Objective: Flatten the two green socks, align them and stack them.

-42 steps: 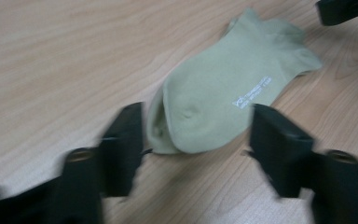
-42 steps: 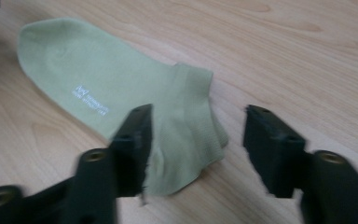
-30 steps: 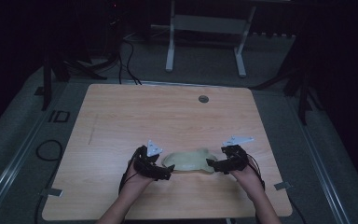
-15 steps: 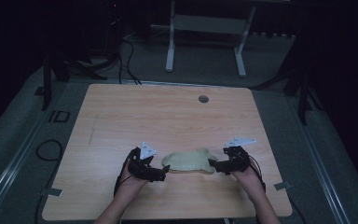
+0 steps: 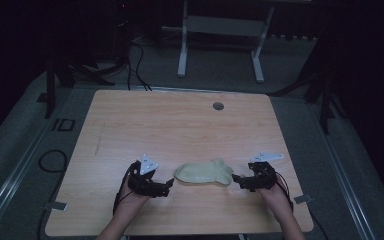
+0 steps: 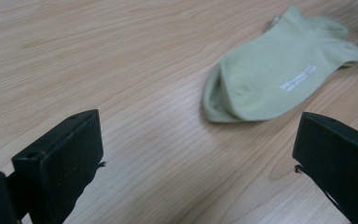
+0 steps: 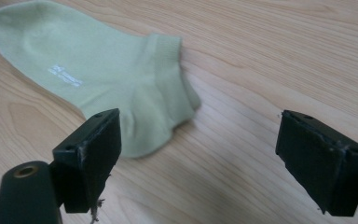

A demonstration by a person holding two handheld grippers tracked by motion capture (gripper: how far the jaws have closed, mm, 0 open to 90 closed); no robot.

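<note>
A pale green sock (image 5: 203, 172) lies flat on the wooden table (image 5: 180, 125), low in the middle of the high view, between the two hands. It looks like a pair laid one on the other, since a second edge peeks out at the toe in the left gripper view (image 6: 279, 70), though that is hard to tell for sure. The left gripper (image 5: 167, 182) sits just beside the toe end, at the lower left of the sock, with its jaws spread wide and nothing between them. The right gripper (image 5: 237, 178) sits just beside the cuff end, at the lower right, jaws likewise wide apart and empty. In the right gripper view the sock (image 7: 98, 79) fills the upper left, its cuff reaching down near the left jaw but not between the two.

Judging by this, the sock is already laid out neat and smooth near the front edge of the table, and both tools have let go. What is left depends on the aim: if it is to be folded or rolled, no fold shows yet, and a fresh grasp at toe or cuff would be needed first
</note>
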